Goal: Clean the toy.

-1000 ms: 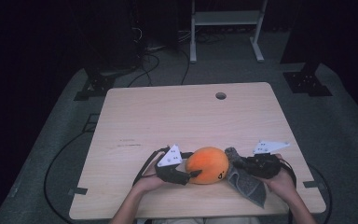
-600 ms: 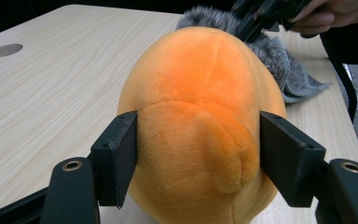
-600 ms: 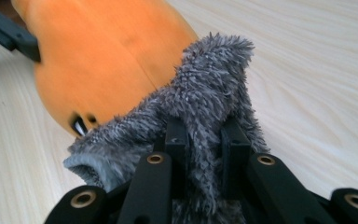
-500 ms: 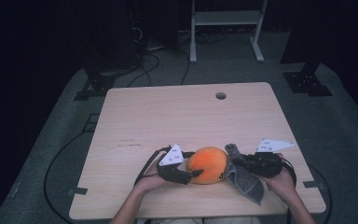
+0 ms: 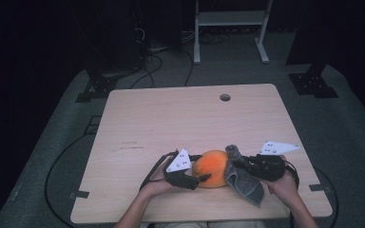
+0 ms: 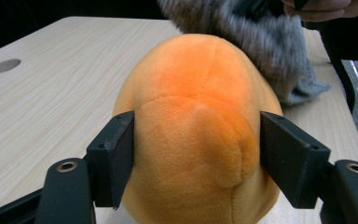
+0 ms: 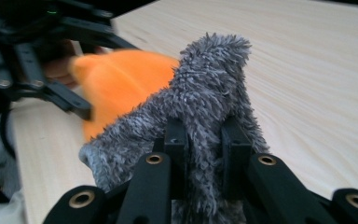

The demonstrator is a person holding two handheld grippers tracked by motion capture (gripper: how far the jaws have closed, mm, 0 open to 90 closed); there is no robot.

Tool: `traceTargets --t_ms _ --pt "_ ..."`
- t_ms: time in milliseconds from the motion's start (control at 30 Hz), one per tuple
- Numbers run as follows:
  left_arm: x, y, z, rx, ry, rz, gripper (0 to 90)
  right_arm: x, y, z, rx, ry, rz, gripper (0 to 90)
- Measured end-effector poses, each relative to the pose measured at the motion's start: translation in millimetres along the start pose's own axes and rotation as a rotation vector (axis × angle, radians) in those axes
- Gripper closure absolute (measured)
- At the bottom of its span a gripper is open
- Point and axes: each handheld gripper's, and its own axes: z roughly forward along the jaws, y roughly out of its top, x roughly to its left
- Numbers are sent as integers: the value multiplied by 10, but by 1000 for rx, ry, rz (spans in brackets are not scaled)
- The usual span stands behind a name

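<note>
High view: the plush (image 5: 210, 168) sits low centre on the table (image 5: 180, 118). Left gripper view: the left gripper (image 6: 196, 154) squeezes its sides. Right gripper view: the right gripper (image 7: 204, 140) pinches the cloth (image 7: 209, 88); hard wiping could tug the soft plush free.

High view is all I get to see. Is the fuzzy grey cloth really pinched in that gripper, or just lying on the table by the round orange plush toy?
Observer: Pinched. The right gripper has its two black jaws closed on a fold of the fuzzy grey cloth, and a tuft sticks up above them.
Operator: And the other gripper, is it squeezing the orange toy?
Observer: The left gripper has a jaw on each side of the round orange plush toy, pressing into it.
Operator: Does the cloth touch the toy?
Observer: Yes, in the left gripper view it drapes over the toy's far side.
</note>
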Motion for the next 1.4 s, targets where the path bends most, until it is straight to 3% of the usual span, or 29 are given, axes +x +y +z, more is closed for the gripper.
traceTargets --t_ms 67,167,200,267,367,467,567,733,833,900,1000,1200,1267,1333,1400 --pt "3 3 -11 -5 4 7 264 35 -9 66 43 -21 -38 759" --pt "61 -5 -22 15 16 -72 157 -12 -56 59 50 -21 -10 759" --pt "74 -10 -21 19 18 -86 155 -31 -77 43 61 -31 -8 759" --pt "73 -8 -20 12 9 -84 268 -56 -97 24 76 -41 -1 760" --pt "31 21 -14 18 25 -40 336 -25 -37 -59 62 -60 -21 760" --pt "-42 36 13 8 9 24 361 134 128 -132 12 -23 -78 759" --pt "-84 58 19 12 7 58 363 271 227 -85 19 -26 -151 755" --pt "-109 58 22 16 -2 81 365 371 276 -49 40 -32 -181 757" --pt "-158 81 36 36 19 147 366 529 367 2 34 18 -221 758" --pt "-189 93 48 46 24 174 369 626 420 45 44 27 -246 759" --pt "-179 74 39 49 24 154 374 661 432 129 72 15 -273 761" --pt "-140 50 26 52 10 131 385 424 282 71 48 25 -185 765" --pt "-114 39 27 41 7 105 383 340 238 42 41 17 -155 765" --pt "-72 21 19 33 7 68 370 279 197 30 40 20 -115 765" --pt "-1 24 10 30 -11 -43 269 272 168 50 42 14 -105 765"
